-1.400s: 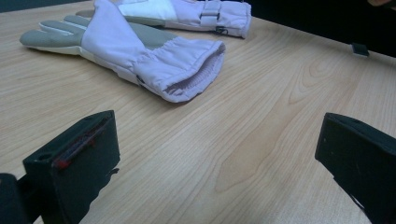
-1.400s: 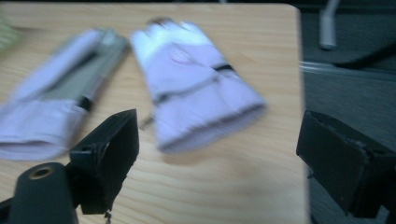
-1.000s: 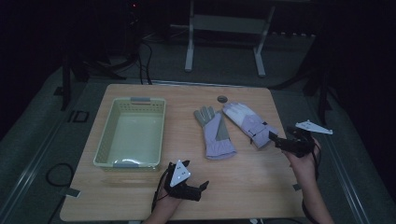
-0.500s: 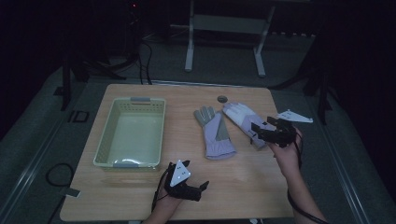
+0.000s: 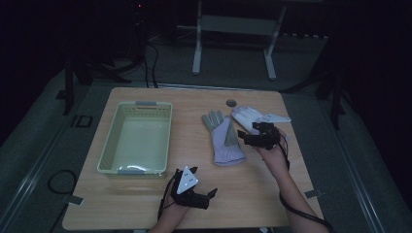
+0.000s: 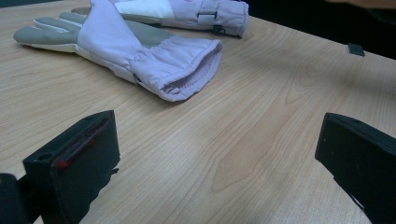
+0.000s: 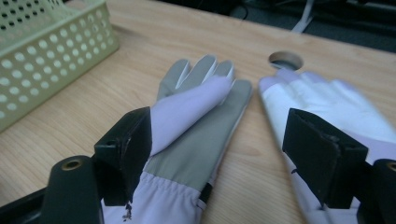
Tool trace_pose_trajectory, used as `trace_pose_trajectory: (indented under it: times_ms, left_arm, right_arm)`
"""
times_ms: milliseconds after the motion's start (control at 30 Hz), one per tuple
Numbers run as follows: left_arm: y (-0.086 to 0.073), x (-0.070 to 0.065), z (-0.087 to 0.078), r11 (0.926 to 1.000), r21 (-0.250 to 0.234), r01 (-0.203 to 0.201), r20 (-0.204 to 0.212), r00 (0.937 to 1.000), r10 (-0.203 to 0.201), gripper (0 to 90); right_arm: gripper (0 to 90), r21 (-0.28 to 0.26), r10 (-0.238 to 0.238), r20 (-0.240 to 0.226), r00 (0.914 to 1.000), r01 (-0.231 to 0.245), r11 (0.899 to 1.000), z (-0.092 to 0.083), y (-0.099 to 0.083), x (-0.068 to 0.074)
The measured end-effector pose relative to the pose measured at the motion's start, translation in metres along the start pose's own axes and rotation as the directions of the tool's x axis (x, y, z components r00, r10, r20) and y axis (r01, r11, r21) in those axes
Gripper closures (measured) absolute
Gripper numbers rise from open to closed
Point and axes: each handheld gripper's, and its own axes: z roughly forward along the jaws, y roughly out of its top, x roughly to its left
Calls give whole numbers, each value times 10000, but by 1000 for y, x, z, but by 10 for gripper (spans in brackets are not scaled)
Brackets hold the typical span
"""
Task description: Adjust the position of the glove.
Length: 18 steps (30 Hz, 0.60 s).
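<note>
Reaching over the two gloves near the far right corner of the tabletop (image 5: 145,213), my right gripper (image 7: 217,154) has its jaws spread, though they have just been closing a little. The grey-palmed glove (image 7: 201,154) lies partly between them, not yet pinched; the white glove (image 7: 327,107) lies just beside it. My left gripper (image 5: 194,187) rests near the front edge, jaws spread on nothing. The green basket (image 5: 109,145) at the left holds nothing, so I judge both gloves remain to be moved.
</note>
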Motion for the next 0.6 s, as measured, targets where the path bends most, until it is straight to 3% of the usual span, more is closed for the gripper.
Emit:
trace_pose_trajectory:
  times_ms: [133,367,467,600]
  left_arm:
    - [0,-1,0,10000,44,-77,18,10000,77,0]
    - [0,0,0,10000,39,-71,34,10000,71,0]
    - [0,0,0,10000,45,-68,47,10000,67,0]
    - [0,0,0,10000,40,-38,62,10000,38,0]
  right_arm:
    - [260,353,308,-463,9985,-292,9990,19,-3,1]
    - [284,1040,254,-407,9988,-210,9944,49,-8,4]
    - [302,1393,592,-585,9965,-506,9890,60,-9,4]
    - [328,1583,67,-369,9993,-8,9874,72,-10,10]
